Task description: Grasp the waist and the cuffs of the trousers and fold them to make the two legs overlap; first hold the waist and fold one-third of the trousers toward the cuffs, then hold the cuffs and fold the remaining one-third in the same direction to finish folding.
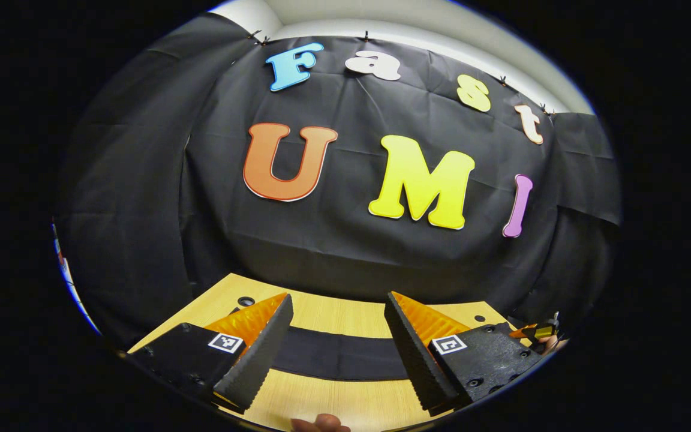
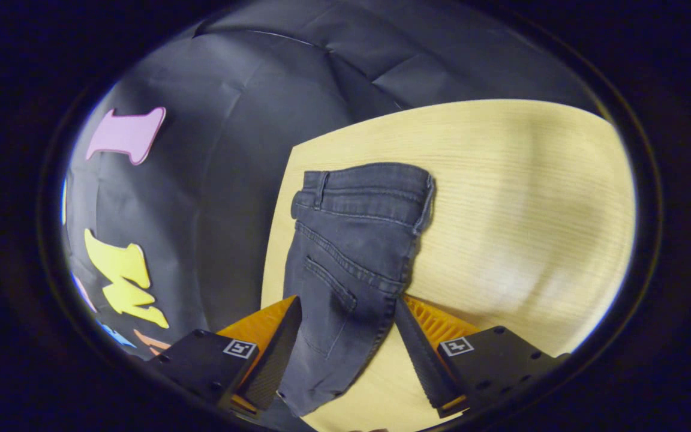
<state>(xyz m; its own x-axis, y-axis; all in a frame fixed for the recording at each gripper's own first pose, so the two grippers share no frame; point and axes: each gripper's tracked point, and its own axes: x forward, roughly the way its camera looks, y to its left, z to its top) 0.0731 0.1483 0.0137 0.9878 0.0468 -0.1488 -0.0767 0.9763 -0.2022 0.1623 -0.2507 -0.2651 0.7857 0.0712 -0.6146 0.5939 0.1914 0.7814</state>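
Dark grey trousers [image 2: 351,240] lie flat on the wooden table [image 2: 501,210], legs overlapped, with the waistband at the far end in the right gripper view. My right gripper [image 2: 347,307] hovers open over the seat and thigh part, one finger on each side of the cloth, without pressing it. In the left gripper view the trousers [image 1: 339,357] show as a dark band lying across the table [image 1: 321,396]. My left gripper [image 1: 339,309] stands open in front of that band, nothing between its fingers.
The booth's black cloth wall rises right behind the table's far edge. A round hole [image 1: 246,300] sits in the tabletop at the back left. The right gripper and the hand holding it [image 1: 538,333] show at the right edge of the left gripper view.
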